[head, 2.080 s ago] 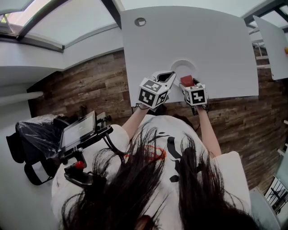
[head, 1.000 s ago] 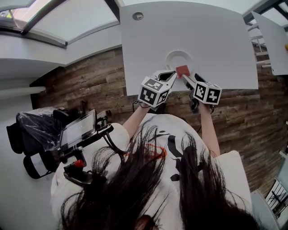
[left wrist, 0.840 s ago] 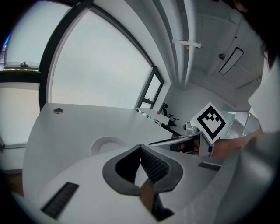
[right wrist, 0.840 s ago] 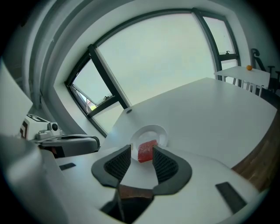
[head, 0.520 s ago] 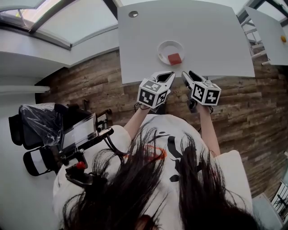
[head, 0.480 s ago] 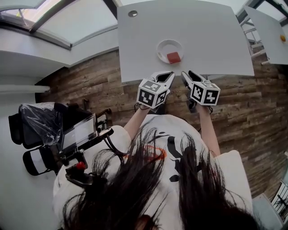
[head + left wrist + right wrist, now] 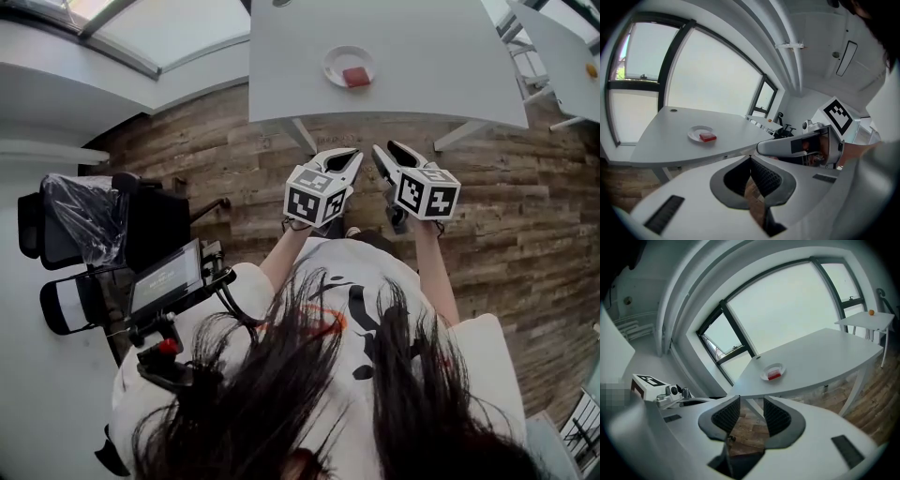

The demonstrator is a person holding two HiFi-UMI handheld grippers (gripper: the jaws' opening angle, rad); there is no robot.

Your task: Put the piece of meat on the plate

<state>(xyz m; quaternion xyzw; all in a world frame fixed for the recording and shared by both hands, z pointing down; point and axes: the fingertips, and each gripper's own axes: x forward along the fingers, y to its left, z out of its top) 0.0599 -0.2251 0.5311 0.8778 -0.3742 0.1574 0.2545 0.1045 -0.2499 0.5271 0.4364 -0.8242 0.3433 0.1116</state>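
Observation:
The red piece of meat (image 7: 354, 77) lies on the small white plate (image 7: 339, 62) near the front edge of the white table (image 7: 431, 56). The left gripper view also shows the meat (image 7: 708, 137) and the plate (image 7: 697, 133), and so does the right gripper view: meat (image 7: 774, 376), plate (image 7: 767, 370). Both grippers hang over the wooden floor, well back from the table. My left gripper (image 7: 345, 157) is shut and empty, its pads meeting at the tip (image 7: 750, 161). My right gripper (image 7: 386, 153) is shut and empty too, with only a narrow slit between its pads (image 7: 751, 409).
Table legs (image 7: 298, 136) stand between me and the plate. A chair wrapped in plastic (image 7: 75, 225) and a screen on a stand (image 7: 169, 277) are at the left. A second white table at the far right carries an orange ball (image 7: 871, 312).
The meat has left the right gripper and now lies on the plate. Both grippers have drawn back from the table, which has slid toward the top of the head view.

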